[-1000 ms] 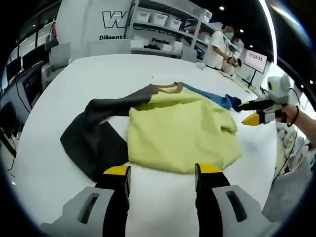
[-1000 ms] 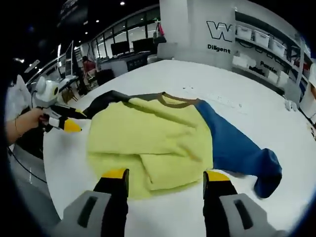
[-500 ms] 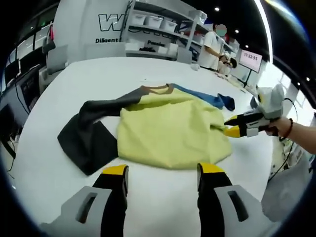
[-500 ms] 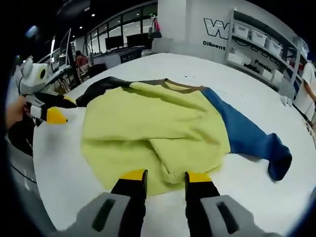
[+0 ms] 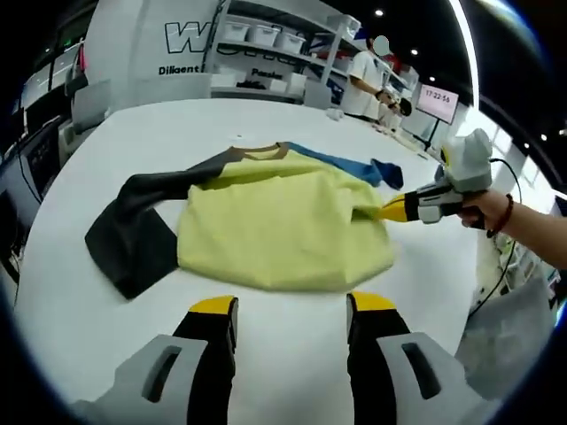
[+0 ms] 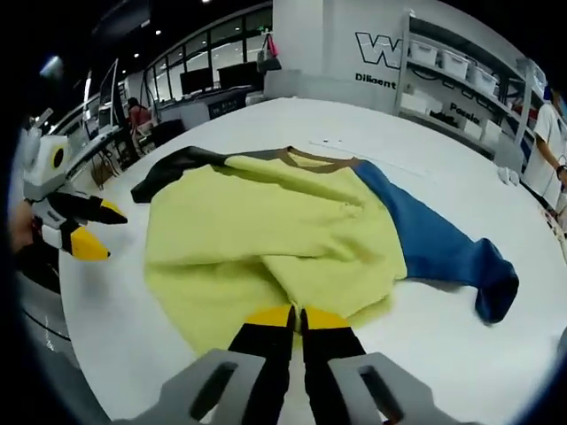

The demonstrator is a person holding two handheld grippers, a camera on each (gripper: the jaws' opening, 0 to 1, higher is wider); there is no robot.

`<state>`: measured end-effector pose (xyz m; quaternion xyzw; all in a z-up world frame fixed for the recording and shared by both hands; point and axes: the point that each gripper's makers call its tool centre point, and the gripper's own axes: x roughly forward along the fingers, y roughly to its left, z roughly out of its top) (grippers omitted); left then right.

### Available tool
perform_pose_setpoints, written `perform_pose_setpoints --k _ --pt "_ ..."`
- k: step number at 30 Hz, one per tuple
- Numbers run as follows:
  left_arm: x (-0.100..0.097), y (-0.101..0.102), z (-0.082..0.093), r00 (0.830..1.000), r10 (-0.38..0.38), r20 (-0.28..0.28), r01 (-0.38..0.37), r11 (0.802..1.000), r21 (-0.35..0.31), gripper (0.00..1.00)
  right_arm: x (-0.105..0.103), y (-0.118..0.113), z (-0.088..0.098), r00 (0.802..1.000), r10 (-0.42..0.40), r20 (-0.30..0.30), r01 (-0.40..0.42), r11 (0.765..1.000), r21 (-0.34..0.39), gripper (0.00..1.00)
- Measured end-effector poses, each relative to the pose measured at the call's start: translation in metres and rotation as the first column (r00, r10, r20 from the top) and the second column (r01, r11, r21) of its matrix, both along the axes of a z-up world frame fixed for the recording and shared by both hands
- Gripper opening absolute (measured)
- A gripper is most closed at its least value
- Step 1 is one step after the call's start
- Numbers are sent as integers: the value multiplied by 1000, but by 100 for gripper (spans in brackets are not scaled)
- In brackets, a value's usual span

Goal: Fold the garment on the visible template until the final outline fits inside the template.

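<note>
A garment with a yellow body [image 5: 283,230], a black sleeve [image 5: 133,239] and a blue sleeve [image 5: 341,164] lies spread on the white table [image 5: 266,124]. My left gripper [image 5: 292,305] hovers open just in front of the near hem, nothing between its jaws. My right gripper [image 5: 390,211] comes in from the right, its yellow tips pinched on the yellow body's side edge. In the right gripper view the right gripper [image 6: 297,316] is shut on a fold of the yellow body [image 6: 266,239]. There the blue sleeve [image 6: 443,252] trails right, the black sleeve [image 6: 177,164] lies far left, and the left gripper [image 6: 99,230] stands open.
Shelves with white bins [image 5: 266,53] and a standing person [image 5: 363,75] are beyond the table's far edge. A hand [image 5: 496,212] holds the right gripper at the table's right edge. Desks with monitors [image 6: 213,84] stand behind the table [image 6: 443,168].
My right gripper has moved in onto the garment and its jaws have closed on the yellow fabric. The left gripper stays open near the hem.
</note>
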<state>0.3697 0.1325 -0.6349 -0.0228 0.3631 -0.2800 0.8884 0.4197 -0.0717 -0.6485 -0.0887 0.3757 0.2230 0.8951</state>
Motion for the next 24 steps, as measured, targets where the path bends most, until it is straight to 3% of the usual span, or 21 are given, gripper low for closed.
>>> perform_pose_setpoints --k 5,9,15,20,24 --pt "-6 -8 0 1000 -11 4 10 1000 16 38 1 4 21 999 -32 -3 32 996 79 0" --pt "-14 -35 2 997 -72 10 72 997 -13 37 16 7 40 997 -72 13 69 985 159 0" --pt "-21 -75 4 981 -183 62 184 983 -17 23 47 7 54 995 -86 45 77 982 171 0" --pt "-24 -107 7 965 -253 66 256 966 -42 23 67 10 58 995 -78 58 67 983 170 0" --pt "-12 -124 7 961 -260 96 265 963 -41 24 79 13 50 998 -61 34 55 987 153 0"
